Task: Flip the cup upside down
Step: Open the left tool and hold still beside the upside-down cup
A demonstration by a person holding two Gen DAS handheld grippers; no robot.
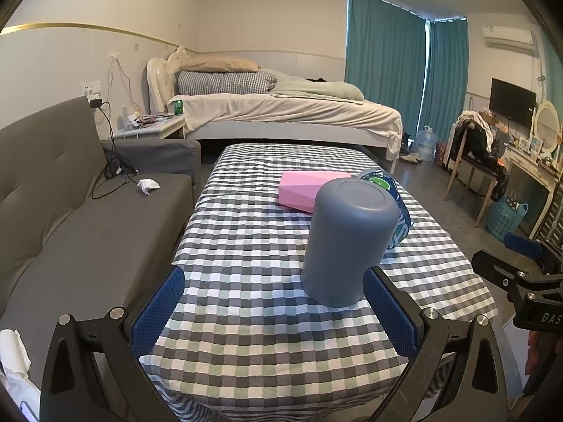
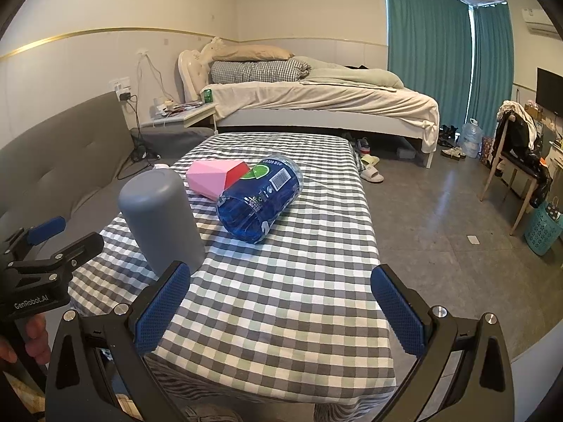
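A grey-blue cup (image 1: 346,242) stands upside down, base up, on the checked tablecloth (image 1: 246,246). In the right wrist view the cup (image 2: 162,218) stands at the left. My left gripper (image 1: 274,281) is open and empty; its right finger (image 1: 390,313) sits just beside the cup's rim. My right gripper (image 2: 279,281) is open and empty over the near part of the table, its left finger (image 2: 162,306) just in front of the cup. The left gripper also shows at the left edge of the right wrist view (image 2: 49,242).
A pink box (image 2: 211,176) and a blue plastic bottle (image 2: 260,197) lying on its side are behind the cup. A grey sofa (image 1: 70,211) runs along the table's left. A bed (image 1: 281,105) stands behind, a chair (image 2: 517,161) and basket (image 2: 543,228) at right.
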